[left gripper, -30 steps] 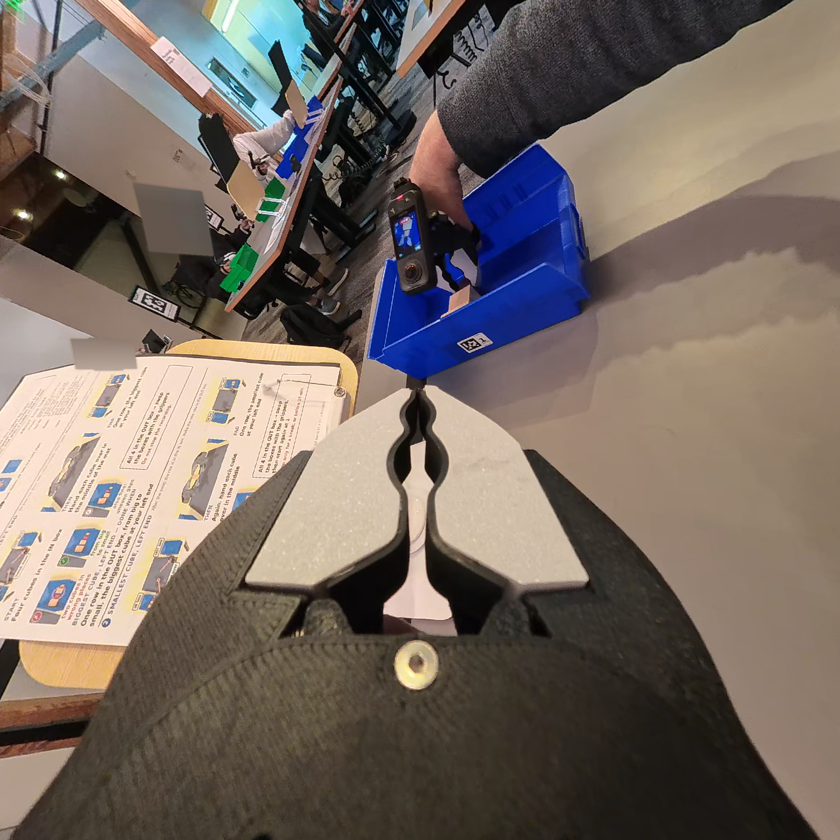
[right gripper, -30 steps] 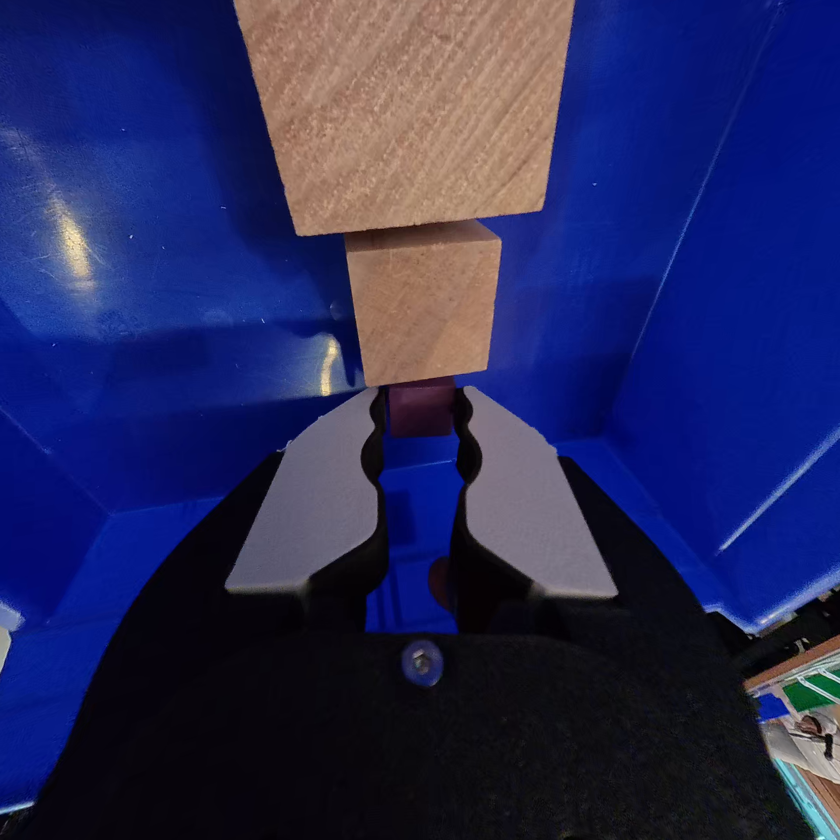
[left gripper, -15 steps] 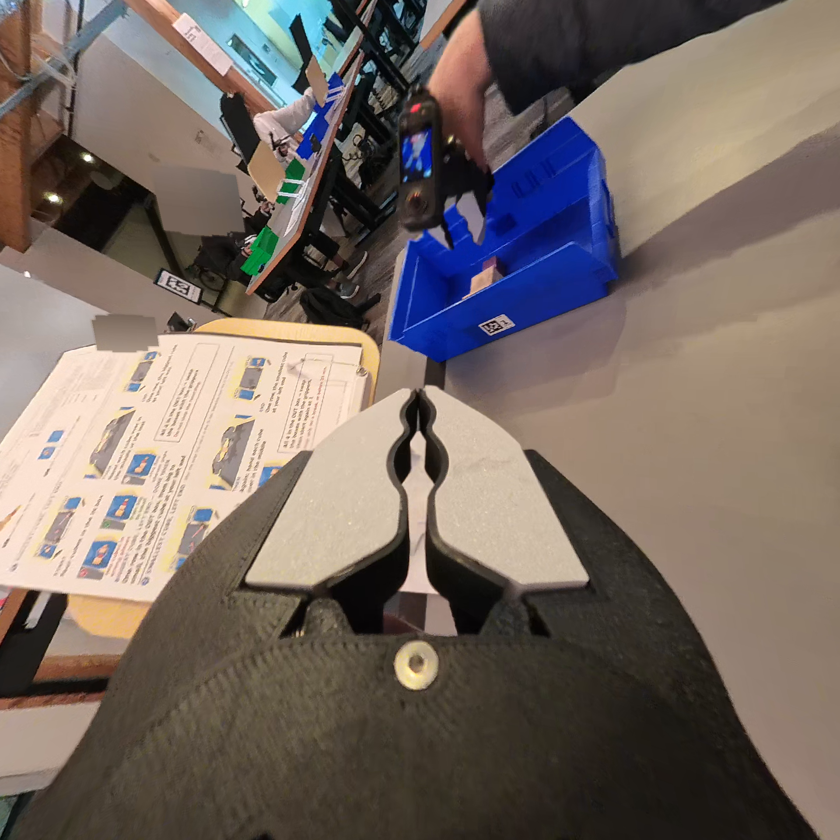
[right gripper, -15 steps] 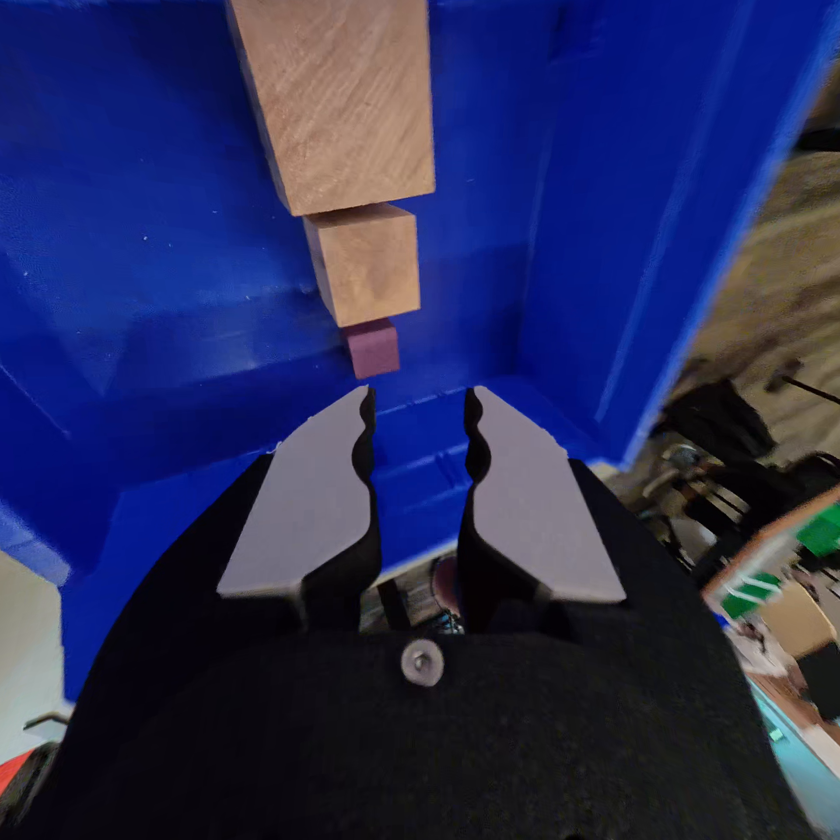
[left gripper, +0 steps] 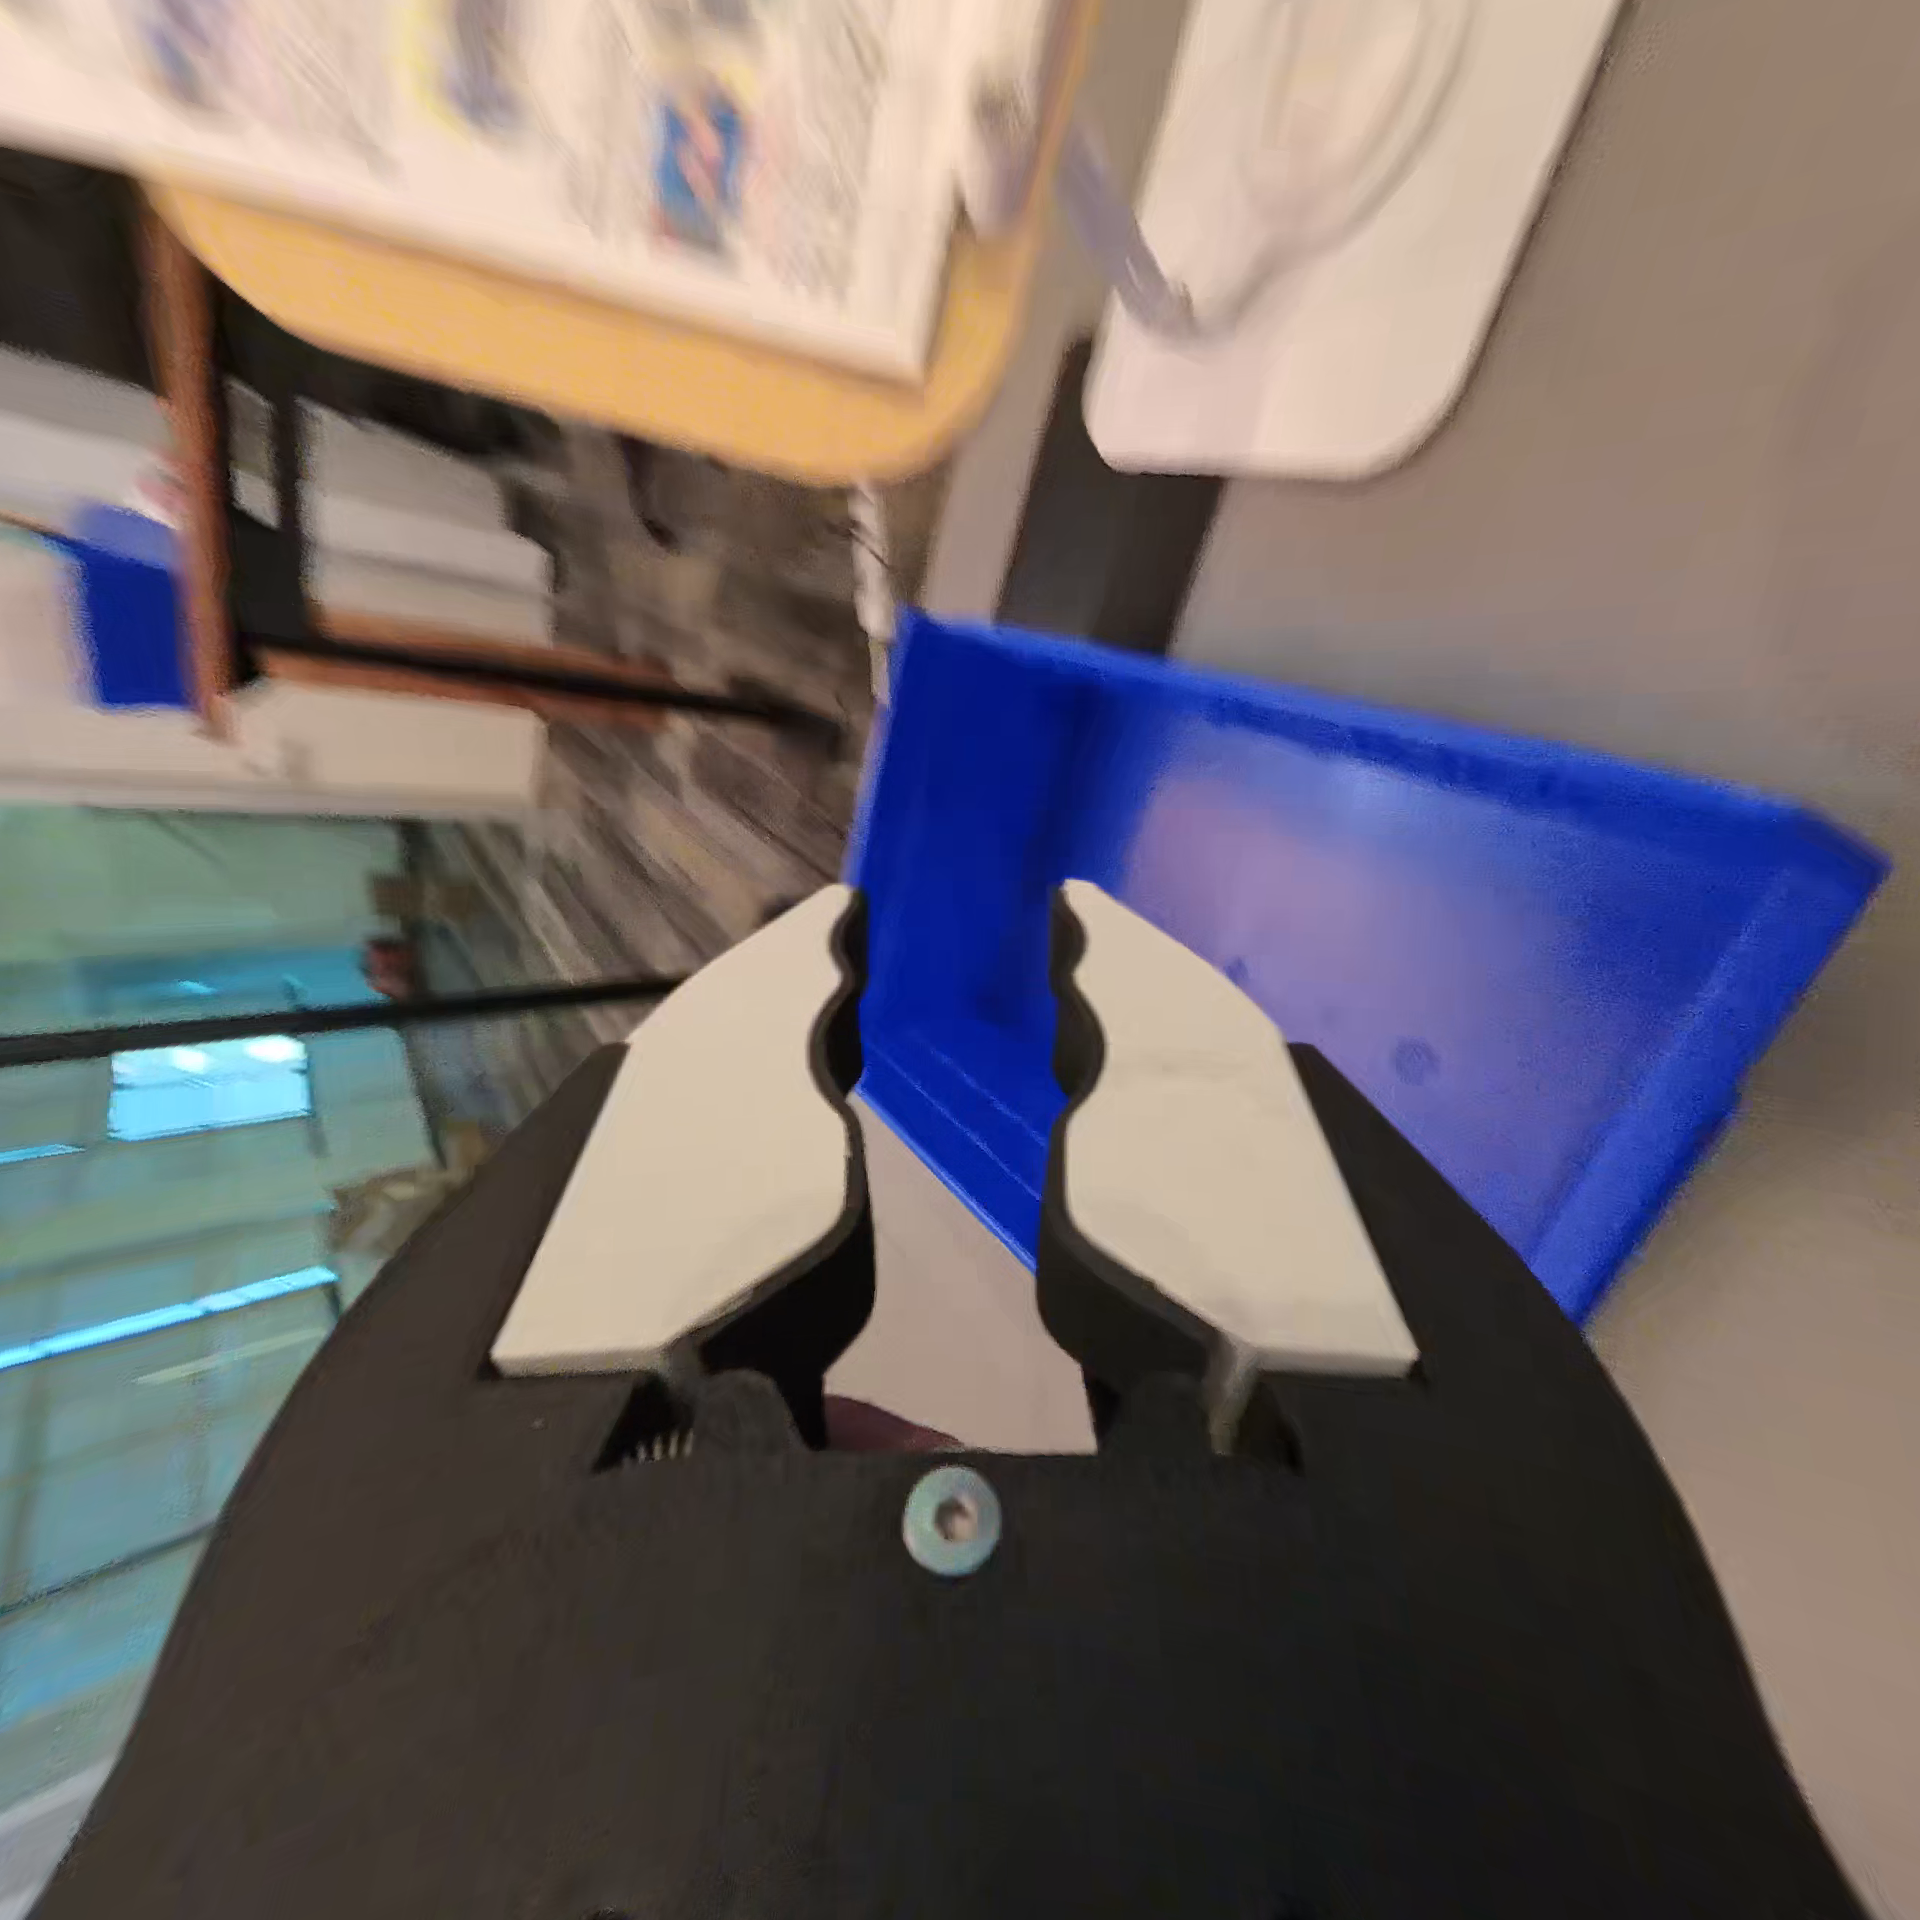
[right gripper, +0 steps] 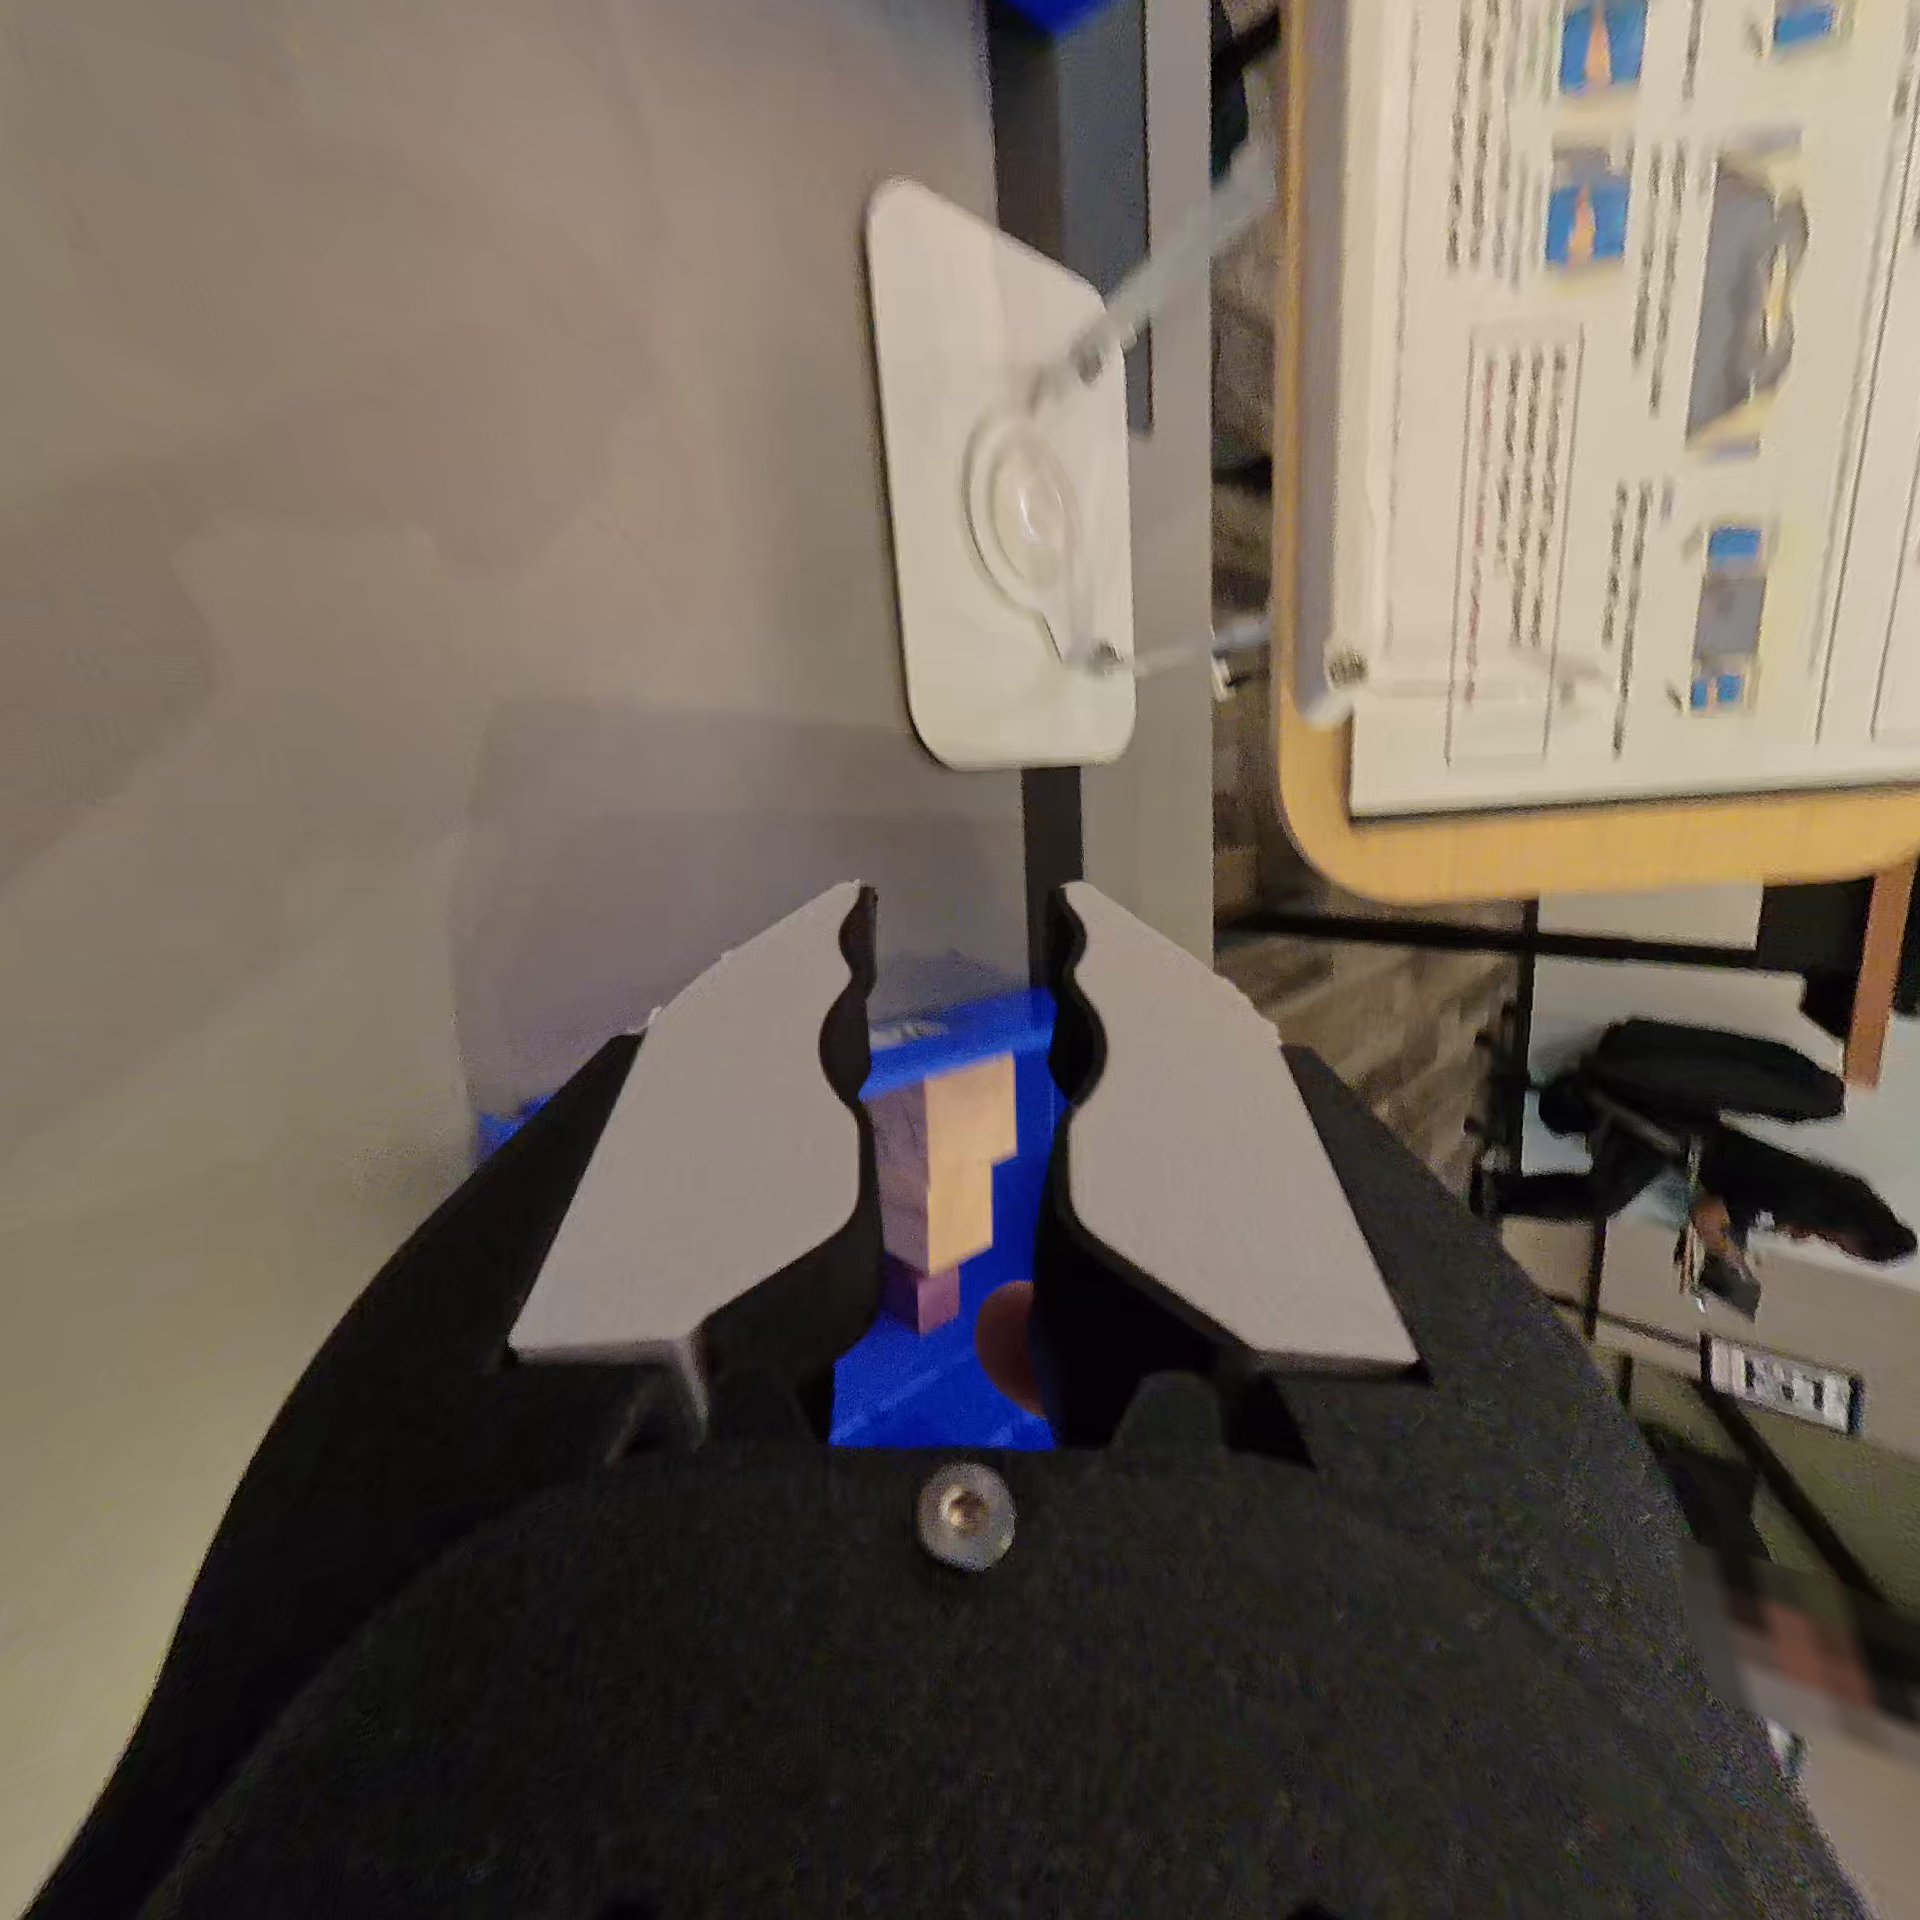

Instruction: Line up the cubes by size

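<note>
Right wrist view looks down between the parted, empty fingers of the right gripper [right gripper: 961, 904] at a blue bin [right gripper: 935, 1382], where the cubes [right gripper: 951, 1174] sit in a touching row: two pale wooden ones stepping down to a small purple cube [right gripper: 920, 1299] at the near end. The row looks finished, so the step in hand is probably moving on. Outside that bin, the left gripper [left gripper: 956, 904] hangs released over a second blue bin [left gripper: 1403, 935], blurred and apparently empty.
</note>
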`<state>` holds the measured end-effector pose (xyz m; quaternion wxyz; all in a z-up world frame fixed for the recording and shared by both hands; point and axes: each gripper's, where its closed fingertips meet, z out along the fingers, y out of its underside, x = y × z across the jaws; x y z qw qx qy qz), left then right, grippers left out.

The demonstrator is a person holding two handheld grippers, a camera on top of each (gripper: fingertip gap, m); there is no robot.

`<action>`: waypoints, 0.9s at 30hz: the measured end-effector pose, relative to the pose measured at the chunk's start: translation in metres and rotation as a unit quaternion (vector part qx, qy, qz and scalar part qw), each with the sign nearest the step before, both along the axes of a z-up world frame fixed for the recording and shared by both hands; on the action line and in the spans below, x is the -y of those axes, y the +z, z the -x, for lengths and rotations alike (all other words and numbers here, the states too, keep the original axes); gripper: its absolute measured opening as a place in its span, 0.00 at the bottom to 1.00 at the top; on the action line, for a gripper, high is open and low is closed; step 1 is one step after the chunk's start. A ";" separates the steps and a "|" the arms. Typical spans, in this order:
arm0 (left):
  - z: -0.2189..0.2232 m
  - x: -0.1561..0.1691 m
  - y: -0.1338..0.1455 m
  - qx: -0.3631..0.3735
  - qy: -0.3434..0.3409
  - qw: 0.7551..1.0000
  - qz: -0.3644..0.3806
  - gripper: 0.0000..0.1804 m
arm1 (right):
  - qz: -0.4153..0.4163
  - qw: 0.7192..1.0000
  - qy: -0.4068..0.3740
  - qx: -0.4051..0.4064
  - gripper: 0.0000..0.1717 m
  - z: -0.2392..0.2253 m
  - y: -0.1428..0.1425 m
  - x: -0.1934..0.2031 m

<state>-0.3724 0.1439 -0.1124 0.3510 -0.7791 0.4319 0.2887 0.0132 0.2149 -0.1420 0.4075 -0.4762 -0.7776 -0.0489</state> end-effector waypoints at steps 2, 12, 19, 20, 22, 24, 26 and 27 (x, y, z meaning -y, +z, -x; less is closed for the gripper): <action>0.025 -0.002 -0.027 -0.006 0.021 0.999 0.045 0.21 | 0.015 1.000 0.027 -0.007 0.18 0.016 -0.006 0.017; 0.090 -0.014 -0.127 -0.058 0.075 0.973 0.208 0.25 | 0.052 0.994 0.096 -0.030 0.18 0.046 -0.014 0.046; 0.111 -0.004 -0.169 -0.076 0.166 0.935 0.303 0.21 | 0.060 0.992 0.111 -0.029 0.18 0.048 -0.017 0.052; 0.112 -0.004 -0.174 -0.077 0.163 0.933 0.310 0.21 | 0.061 0.991 0.115 -0.029 0.18 0.048 -0.017 0.054; 0.120 -0.004 -0.179 -0.091 0.176 0.927 0.318 0.20 | 0.065 0.990 0.120 -0.031 0.18 0.050 -0.017 0.057; 0.125 -0.003 -0.186 -0.095 0.179 0.923 0.327 0.20 | 0.066 0.990 0.123 -0.028 0.18 0.050 -0.018 0.058; 0.130 -0.003 -0.187 -0.106 0.187 0.920 0.328 0.21 | 0.066 0.990 0.124 -0.028 0.18 0.050 -0.018 0.059; 0.131 -0.004 -0.187 -0.108 0.190 0.919 0.327 0.22 | 0.067 0.989 0.125 -0.029 0.18 0.050 -0.017 0.060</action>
